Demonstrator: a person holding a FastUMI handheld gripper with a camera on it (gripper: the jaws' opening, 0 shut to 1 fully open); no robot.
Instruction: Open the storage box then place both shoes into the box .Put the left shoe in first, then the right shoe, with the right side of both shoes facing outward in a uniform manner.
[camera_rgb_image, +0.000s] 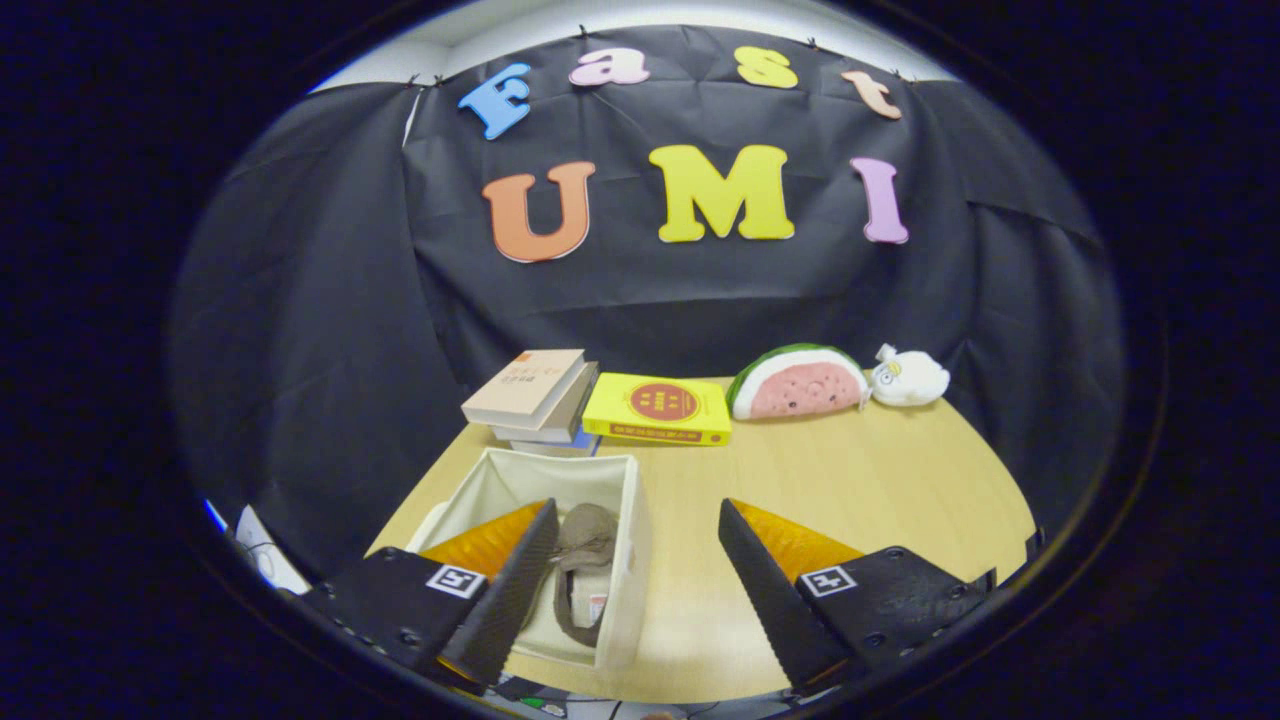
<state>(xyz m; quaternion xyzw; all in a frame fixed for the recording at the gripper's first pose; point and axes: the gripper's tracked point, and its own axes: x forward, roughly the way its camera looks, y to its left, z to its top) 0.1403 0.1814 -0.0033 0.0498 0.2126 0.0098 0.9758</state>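
Gripper view: the gripper (637, 520) hovers above the desk (850, 470) with its fingers (520, 570) spread wide apart, released, grasping nothing. The storage box (625, 540), a light fabric bin, stands open on the desk; the left finger overlaps its near left portion, and the right finger is over bare desk to the right of the box. One shoe (583, 560), grey-brown, lies inside the box. Whether a second shoe lies inside cannot be told. Beyond the box: a stack of books (535, 395), a yellow book (657, 408) right of the stack, then a watermelon-slice plush (797, 385) and a white plush toy (908, 378) touching it.
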